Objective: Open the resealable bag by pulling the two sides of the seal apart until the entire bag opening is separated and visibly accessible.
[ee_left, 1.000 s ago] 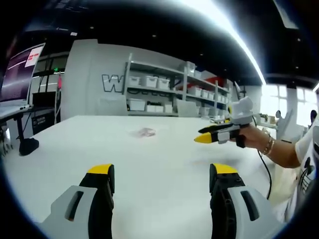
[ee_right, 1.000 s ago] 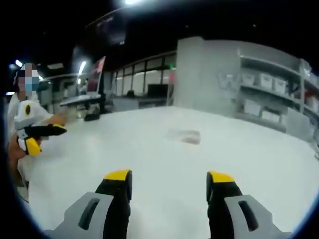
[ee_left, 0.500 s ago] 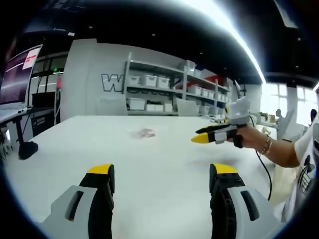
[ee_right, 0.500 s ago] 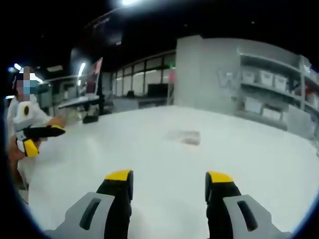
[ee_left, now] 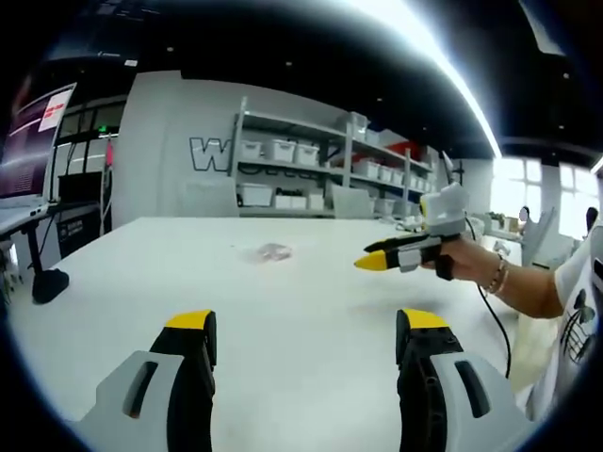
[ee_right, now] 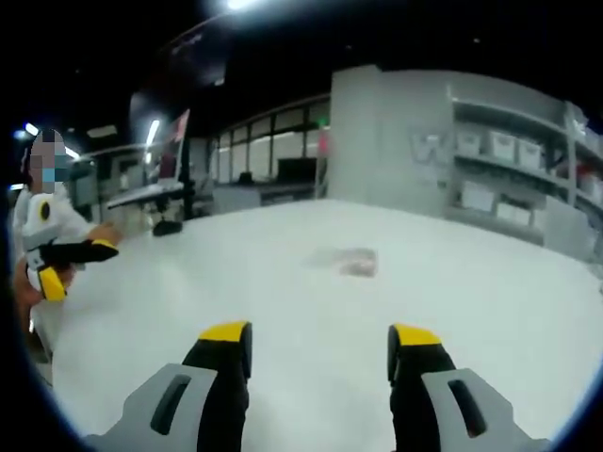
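Note:
A small clear resealable bag (ee_left: 271, 251) with something pinkish inside lies flat on the white table (ee_left: 283, 311), far ahead of both grippers; in the right gripper view the bag (ee_right: 346, 260) sits near the middle. My left gripper (ee_left: 306, 331) hovers open above the table with nothing between its yellow-tipped jaws. My right gripper (ee_right: 320, 337) is open too and holds nothing. The right gripper (ee_left: 396, 255), held in a hand, enters the left gripper view from the right. At the left edge of the right gripper view the left gripper (ee_right: 66, 262) is seen.
Shelves with white bins (ee_left: 283, 174) stand behind the table. A monitor (ee_left: 33, 132) on a desk is at the left, with a dark object (ee_left: 47, 282) at the table's left edge. A person (ee_right: 42, 226) stands at the table's near side.
The right gripper has moved a little to the left in the left gripper view. The bag has not moved, and both pairs of jaws stay open.

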